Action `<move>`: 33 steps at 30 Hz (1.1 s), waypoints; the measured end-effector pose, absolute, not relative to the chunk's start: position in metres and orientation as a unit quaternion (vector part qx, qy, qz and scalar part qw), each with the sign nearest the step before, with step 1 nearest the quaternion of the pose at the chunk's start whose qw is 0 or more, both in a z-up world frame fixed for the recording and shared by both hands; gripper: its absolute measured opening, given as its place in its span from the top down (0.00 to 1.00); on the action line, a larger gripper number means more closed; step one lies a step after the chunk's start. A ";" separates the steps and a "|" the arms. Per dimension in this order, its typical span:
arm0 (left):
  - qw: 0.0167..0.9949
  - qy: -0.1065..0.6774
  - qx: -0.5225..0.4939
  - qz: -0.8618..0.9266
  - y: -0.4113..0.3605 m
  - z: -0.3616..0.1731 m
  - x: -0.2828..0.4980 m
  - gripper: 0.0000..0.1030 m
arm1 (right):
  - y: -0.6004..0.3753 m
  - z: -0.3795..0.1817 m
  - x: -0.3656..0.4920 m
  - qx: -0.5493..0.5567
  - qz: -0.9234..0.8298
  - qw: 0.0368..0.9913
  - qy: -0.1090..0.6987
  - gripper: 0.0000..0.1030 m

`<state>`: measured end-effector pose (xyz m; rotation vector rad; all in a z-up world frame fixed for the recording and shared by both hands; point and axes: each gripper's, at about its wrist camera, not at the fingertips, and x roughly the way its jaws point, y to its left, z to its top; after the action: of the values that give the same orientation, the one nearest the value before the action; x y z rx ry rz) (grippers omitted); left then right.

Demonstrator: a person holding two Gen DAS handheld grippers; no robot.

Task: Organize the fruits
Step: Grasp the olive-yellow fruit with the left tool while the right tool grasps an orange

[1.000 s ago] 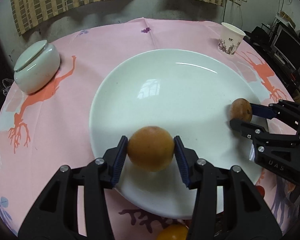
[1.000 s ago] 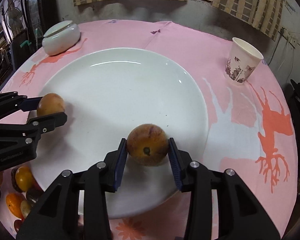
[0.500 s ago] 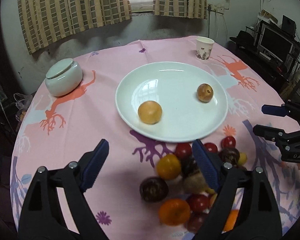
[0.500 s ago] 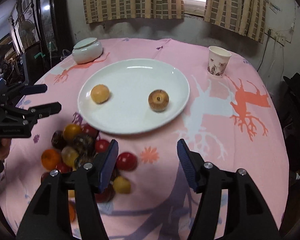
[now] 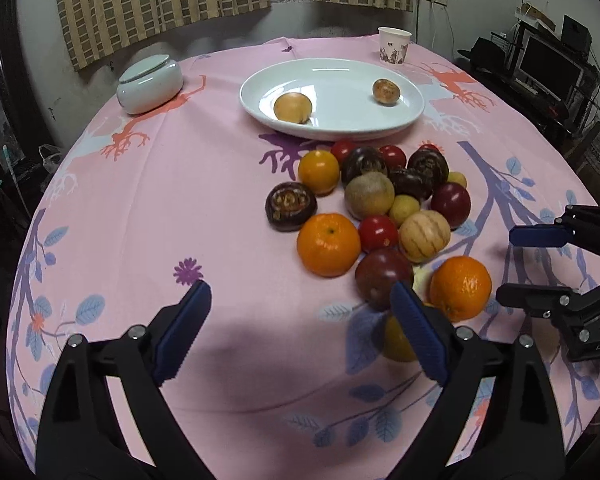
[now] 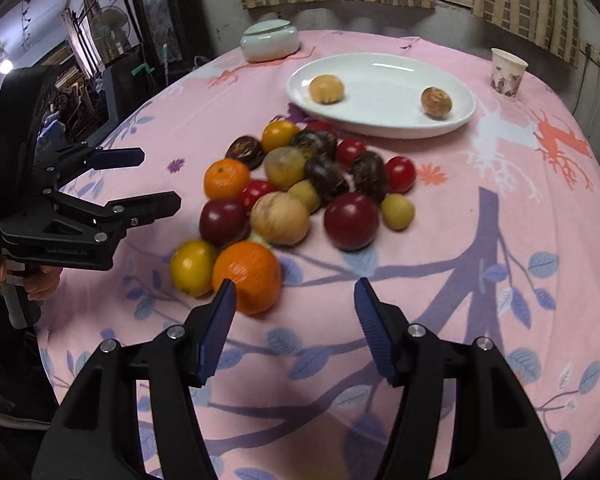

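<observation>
Currently, left gripper (image 5: pixel 300 330): jaws opening wide, nothing between them, over bare cloth at the table's near edge. Right gripper (image 6: pixel 292 322): jaws about half apart, empty, its left pad just beside an orange (image 6: pixel 247 276).

Risk, as a judgement: the loose fruit pile (image 5: pixel 376 208) sits tightly packed; a pad nudging one round fruit could roll its neighbours toward the near edge. With both grippers close together, they could also collide.

Count: plate (image 5: pixel 404 118), one, toward the far edge, holding two fruits (image 5: pixel 293 107). Pile, roughly seventeen, some hidden. Paper cup (image 5: pixel 394 45), one. Lidded white jar (image 5: pixel 149 83), one.
</observation>
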<state>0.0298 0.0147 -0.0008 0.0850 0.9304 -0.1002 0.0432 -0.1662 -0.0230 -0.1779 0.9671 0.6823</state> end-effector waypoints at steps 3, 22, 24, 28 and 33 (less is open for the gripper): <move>0.890 0.452 0.039 -0.040 0.017 -0.007 0.023 0.10 | -0.158 -0.026 0.036 -0.089 0.331 0.823 0.453 0.40; 0.876 0.475 0.006 -0.081 0.023 -0.018 0.010 0.07 | -0.139 -0.047 0.060 -0.062 0.316 0.831 0.453 0.60; 0.875 0.474 0.009 -0.092 0.015 -0.018 0.009 0.07 | -0.153 -0.041 0.062 -0.045 0.312 0.837 0.447 0.60; 0.874 0.471 0.029 -0.115 -0.006 -0.017 0.007 0.07 | -0.179 -0.037 0.061 -0.028 0.298 0.847 0.440 0.60; 0.869 0.477 0.038 -0.127 -0.029 -0.022 0.013 0.07 | -0.193 -0.041 0.063 -0.007 0.296 0.848 0.439 0.60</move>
<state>0.0133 -0.0286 -0.0225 0.0791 0.9987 -0.2666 0.0630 -0.1934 -0.0414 -0.0154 0.9246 0.6240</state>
